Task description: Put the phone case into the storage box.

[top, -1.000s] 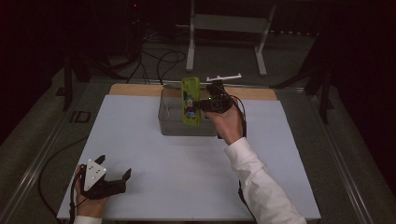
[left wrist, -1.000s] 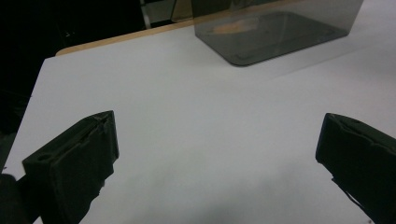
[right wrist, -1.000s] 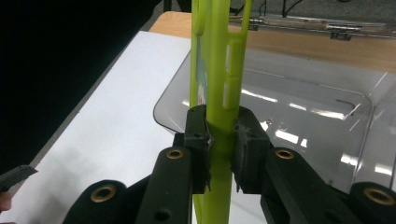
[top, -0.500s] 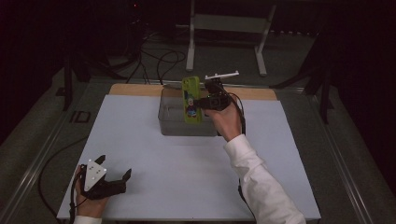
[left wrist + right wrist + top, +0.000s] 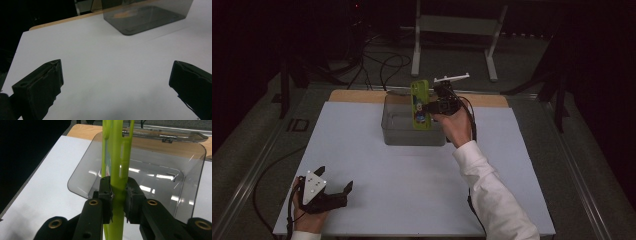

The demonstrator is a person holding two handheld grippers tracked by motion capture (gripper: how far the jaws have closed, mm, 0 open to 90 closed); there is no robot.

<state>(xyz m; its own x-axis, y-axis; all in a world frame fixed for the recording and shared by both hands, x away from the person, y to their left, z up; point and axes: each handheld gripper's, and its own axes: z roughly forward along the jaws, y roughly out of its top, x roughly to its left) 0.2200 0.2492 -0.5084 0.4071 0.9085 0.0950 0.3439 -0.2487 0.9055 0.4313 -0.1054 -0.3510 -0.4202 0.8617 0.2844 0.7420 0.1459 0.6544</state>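
Note:
A lime-green phone case (image 5: 420,104) with a cartoon print stands upright over a clear grey plastic box (image 5: 412,137) at the far middle of the table. My right gripper (image 5: 428,106) is shut on the case's edge from the right. In the right gripper view the pads (image 5: 131,195) pinch the green case (image 5: 117,157) edge-on, with the box (image 5: 155,177) behind and below it. My left gripper (image 5: 334,179) rests at the table's near left corner, open with nothing between its jaws. The left gripper (image 5: 116,80) looks across the bare sheet toward the box (image 5: 145,17).
A white sheet (image 5: 402,190) covers the table, with a wooden board (image 5: 357,96) along its far edge. Cables (image 5: 377,65) and a white stand (image 5: 457,25) lie on the floor beyond. Metal rails (image 5: 257,170) run along the table's sides.
My right gripper has shifted only slightly with the green case still in it above the box. The left gripper has stayed where it was.

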